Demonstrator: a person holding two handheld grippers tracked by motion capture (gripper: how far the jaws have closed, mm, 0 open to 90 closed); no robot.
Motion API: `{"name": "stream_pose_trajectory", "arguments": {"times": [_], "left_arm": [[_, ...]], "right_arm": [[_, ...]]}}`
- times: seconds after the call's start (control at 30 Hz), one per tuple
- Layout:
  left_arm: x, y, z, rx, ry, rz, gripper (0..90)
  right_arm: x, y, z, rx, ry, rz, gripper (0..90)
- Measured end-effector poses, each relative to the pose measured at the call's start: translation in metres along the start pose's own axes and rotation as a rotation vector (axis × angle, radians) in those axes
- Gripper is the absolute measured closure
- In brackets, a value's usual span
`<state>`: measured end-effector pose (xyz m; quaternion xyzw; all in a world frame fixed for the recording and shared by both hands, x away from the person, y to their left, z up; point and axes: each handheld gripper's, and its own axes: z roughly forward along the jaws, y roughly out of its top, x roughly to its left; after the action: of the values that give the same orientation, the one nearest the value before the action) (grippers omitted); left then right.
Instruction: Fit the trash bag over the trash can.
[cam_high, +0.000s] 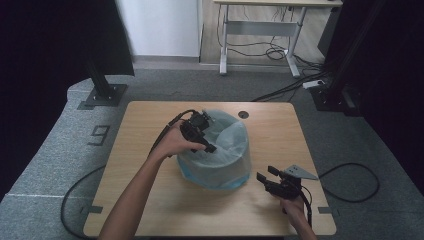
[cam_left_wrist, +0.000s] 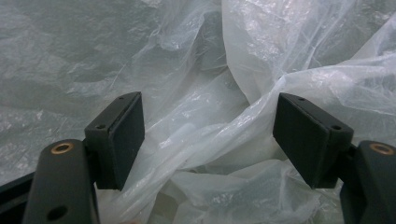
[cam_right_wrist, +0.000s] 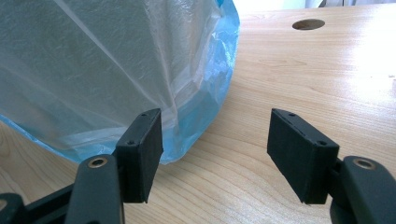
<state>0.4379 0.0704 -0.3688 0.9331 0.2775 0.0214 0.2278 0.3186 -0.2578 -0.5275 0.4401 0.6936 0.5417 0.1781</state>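
We see a light wooden table (cam_high: 150, 200) with a round cable hole (cam_high: 243, 114) near its far edge, and on its middle a blue bin (cam_high: 215, 177) lined with a translucent white plastic bag (cam_high: 227, 137) that drapes over the rim and down the sides — only a band of blue shows at the bottom. The left gripper (cam_high: 207, 146) reaches over the near-left rim of the bin, pointing down into the bag. In the left gripper view its jaws are spread apart, with crumpled folds of the bag (cam_left_wrist: 219, 135) lying between them, and the pads do not press on the plastic. The right gripper (cam_high: 265, 174) sits low over the table, just right of the bin and apart from it, a grey three-cornered plate (cam_high: 300, 172) on top. In the right gripper view its jaws stand released with bare table (cam_right_wrist: 303, 70) between them; the bag-covered side of the bin (cam_right_wrist: 93, 70) rises beyond the left jaw.
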Motion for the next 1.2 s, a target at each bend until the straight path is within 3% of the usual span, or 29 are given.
{"name": "stream_pose_trajectory", "arguments": {"times": [0.17,0.2,0.23,0.3,0.5,0.63,0.8,1.03,1.2], "left_arm": [[-0.001,-0.002,-0.004,-0.029,-0.001,0.004,25.4],[-0.001,-0.002,-0.009,-0.077,-0.014,-0.002,25.6],[-0.001,-0.002,-0.009,-0.077,-0.014,-0.002,25.7],[0.000,-0.002,-0.017,-0.137,-0.046,-0.005,25.8],[-0.001,0.011,-0.029,-0.245,-0.027,-0.007,25.1],[-0.001,0.021,-0.026,-0.249,-0.023,-0.013,24.6],[0.002,0.036,-0.019,-0.266,-0.046,-0.032,24.4],[0.005,0.051,-0.003,-0.243,-0.039,-0.057,24.3],[0.002,0.058,0.016,-0.156,-0.046,-0.051,24.1]], "right_arm": [[0.000,0.000,0.000,0.001,0.000,-0.001,35.0],[-0.001,0.000,0.000,0.001,0.000,-0.001,35.0],[-0.001,0.000,0.000,0.001,0.000,-0.001,35.0],[-0.001,0.000,0.000,0.002,0.001,0.000,35.0],[-0.001,0.000,0.000,-0.002,0.016,0.016,35.0],[-0.001,0.000,-0.001,0.000,0.017,0.017,34.9],[-0.002,0.001,-0.002,-0.003,0.019,0.020,34.9],[-0.003,0.001,-0.005,0.001,0.028,0.025,35.7],[-0.001,0.001,-0.005,0.004,0.038,0.018,35.7]]}}
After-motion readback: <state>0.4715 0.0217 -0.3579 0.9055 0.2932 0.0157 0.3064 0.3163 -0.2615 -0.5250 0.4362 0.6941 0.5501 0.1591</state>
